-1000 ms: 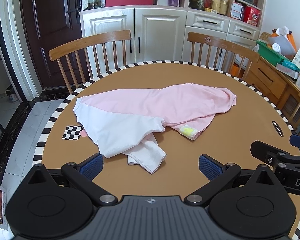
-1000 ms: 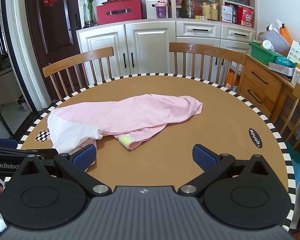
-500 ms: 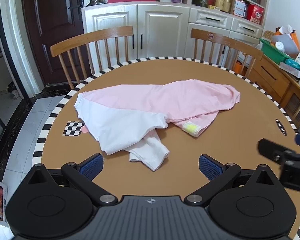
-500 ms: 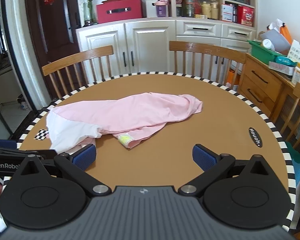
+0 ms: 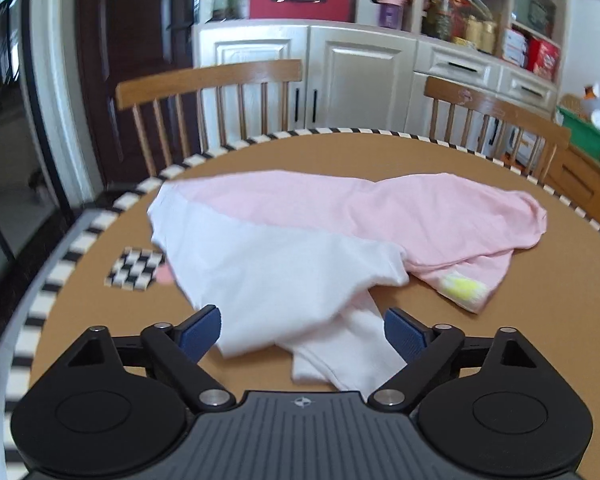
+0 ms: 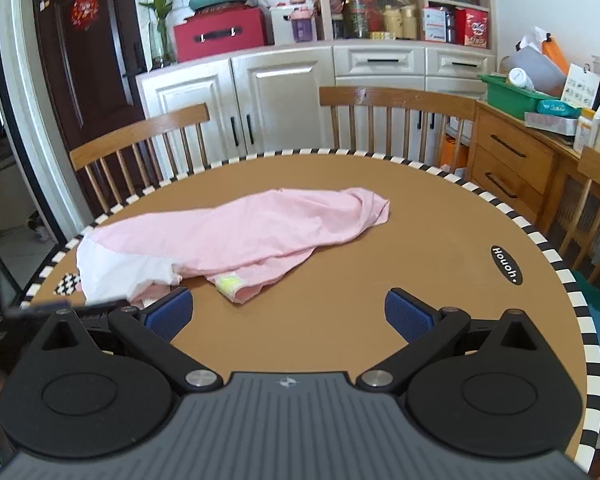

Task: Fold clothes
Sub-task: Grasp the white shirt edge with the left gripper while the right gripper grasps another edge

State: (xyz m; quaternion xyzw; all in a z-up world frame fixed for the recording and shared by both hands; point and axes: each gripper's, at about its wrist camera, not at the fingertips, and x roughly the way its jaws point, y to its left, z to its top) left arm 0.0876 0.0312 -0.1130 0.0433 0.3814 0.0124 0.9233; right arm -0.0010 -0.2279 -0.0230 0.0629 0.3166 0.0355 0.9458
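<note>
Left gripper (image 5: 302, 332): jaws spread wide, blue pads on either side of the garment's near white folds, nothing clamped. Whether the pads touch the cloth, I can't tell.
Right gripper (image 6: 288, 314): wide open too, gripping nothing, poised above bare tabletop just right of the garment's near edge.
Garment (image 5: 340, 232): a pink-and-white top, lying crumpled and unfolded on the table, stretched from left to far right.
White section (image 5: 276, 272): bunched at the near left, one flap trailing toward the left gripper.
Pink section (image 6: 268, 228): runs off to the far right, wrinkled at its end.
Yellow patch (image 6: 228, 282): sits on the pink hem at the near edge, right in front of the right gripper's left pad.
Table (image 6: 440, 260): round, brown top, black-and-white striped rim.
Checkered marker (image 5: 136, 268): flat on the table at the left, just beside the white cloth.
Oval label (image 6: 507, 270): black, on the table's right side, well apart from the garment.
Chairs (image 5: 208, 92): two wooden ones at the far side of the table.
White cabinets (image 6: 292, 92): behind the chairs, a red box (image 6: 220, 34) on top.
</note>
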